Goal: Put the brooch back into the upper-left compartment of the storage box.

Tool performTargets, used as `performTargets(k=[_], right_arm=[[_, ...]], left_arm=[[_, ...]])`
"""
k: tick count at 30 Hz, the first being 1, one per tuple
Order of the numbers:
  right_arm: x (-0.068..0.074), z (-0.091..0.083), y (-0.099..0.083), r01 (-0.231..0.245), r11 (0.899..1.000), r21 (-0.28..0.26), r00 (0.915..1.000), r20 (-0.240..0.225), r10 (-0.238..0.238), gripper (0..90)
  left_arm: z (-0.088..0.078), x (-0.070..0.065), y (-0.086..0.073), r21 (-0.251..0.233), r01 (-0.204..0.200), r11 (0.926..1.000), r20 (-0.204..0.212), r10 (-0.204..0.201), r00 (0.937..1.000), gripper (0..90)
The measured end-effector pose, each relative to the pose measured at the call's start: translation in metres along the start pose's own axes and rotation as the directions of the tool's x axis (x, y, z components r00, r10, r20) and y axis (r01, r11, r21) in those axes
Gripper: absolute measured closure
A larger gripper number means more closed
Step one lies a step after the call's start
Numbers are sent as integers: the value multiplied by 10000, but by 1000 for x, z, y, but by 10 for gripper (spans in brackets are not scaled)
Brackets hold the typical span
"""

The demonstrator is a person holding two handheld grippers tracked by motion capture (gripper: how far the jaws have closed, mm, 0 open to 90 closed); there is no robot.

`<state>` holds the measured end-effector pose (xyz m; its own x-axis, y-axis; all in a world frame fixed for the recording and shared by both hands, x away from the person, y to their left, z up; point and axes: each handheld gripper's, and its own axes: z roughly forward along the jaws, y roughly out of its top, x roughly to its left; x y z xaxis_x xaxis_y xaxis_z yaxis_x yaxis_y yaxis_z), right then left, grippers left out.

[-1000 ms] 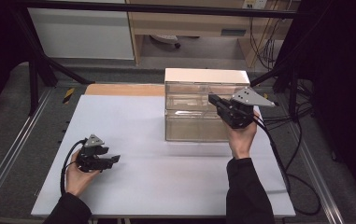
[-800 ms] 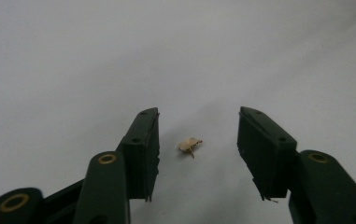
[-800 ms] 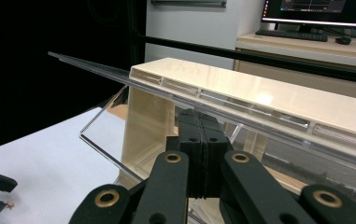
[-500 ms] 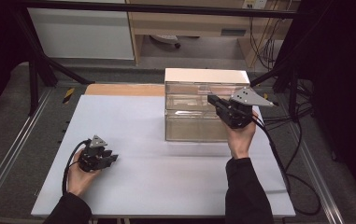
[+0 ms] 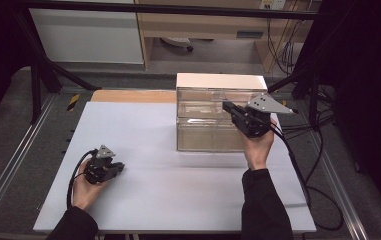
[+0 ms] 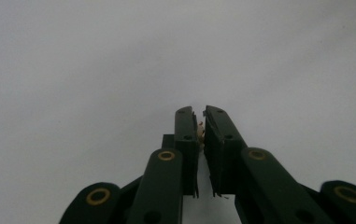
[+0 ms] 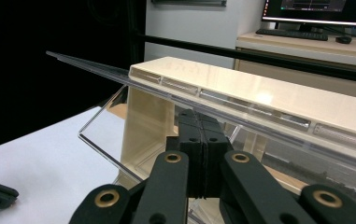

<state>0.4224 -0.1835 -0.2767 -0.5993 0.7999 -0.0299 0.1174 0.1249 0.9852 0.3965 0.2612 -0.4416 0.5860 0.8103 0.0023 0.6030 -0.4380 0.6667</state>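
The right tongs (image 5: 230,111) are closed and hold up the clear flap (image 7: 119,135) of the drawer box (image 5: 221,81). The left tongs (image 6: 200,122), just closing on a small pale piece (image 6: 201,131), must carry it inside.

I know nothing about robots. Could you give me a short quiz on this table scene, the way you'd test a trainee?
1. True or false: the clear box stands on the floor.
2. The right gripper has its jaws: A) wide open, B) shut together, C) clamped on a cup.
3. What colour is the box's top panel?

Key
1. False: it stands on the white table.
2. B: the right gripper view shows the two black jaws pressed together in front of the box.
3. Pale cream.
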Motion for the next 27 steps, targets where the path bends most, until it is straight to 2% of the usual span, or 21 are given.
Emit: performTargets(k=[12,27], right_arm=[[-1,0,0,30,10000,-15,10000,21,-30,900],[-1,0,0,13,10000,4,10000,22,-13,900]], left_arm=[[0,1,0,-67,-9,10000,-95,8,10000,858],[-1,3,-1,-252,268,9993,-11,-269,9996,882]])
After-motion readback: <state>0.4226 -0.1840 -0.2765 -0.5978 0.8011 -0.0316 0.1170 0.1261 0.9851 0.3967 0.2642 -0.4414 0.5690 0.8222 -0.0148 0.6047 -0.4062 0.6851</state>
